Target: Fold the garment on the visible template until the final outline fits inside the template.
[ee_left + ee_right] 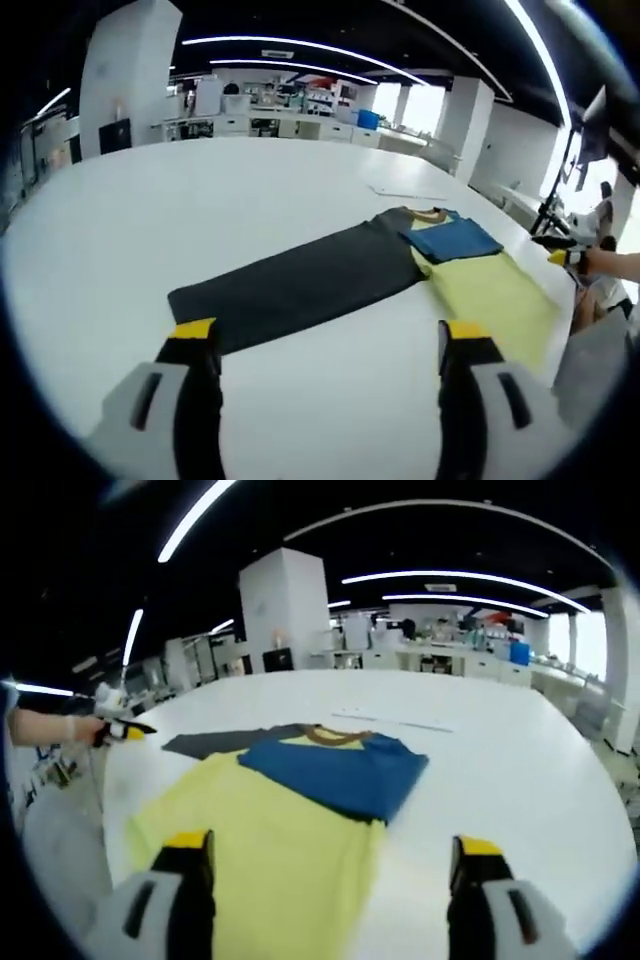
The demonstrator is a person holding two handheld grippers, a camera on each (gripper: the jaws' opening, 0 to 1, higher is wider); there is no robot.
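Currently both hand-held grippers, left and right, are hovering wide-jawed above the table, clear of the shirt.

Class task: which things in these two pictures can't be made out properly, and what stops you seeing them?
- Template: neither view shows its outline under the garment.
- Garment's yellow near edge: cut off between the right gripper jaws, right gripper view.
- Far shelves: too small, left gripper view.

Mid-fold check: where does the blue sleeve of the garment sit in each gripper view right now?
Left gripper view: blue sleeve right of centre, beside the brown collar.
Right gripper view: blue sleeve near centre, lying over the yellow panel.
Shared landmark: the brown collar.
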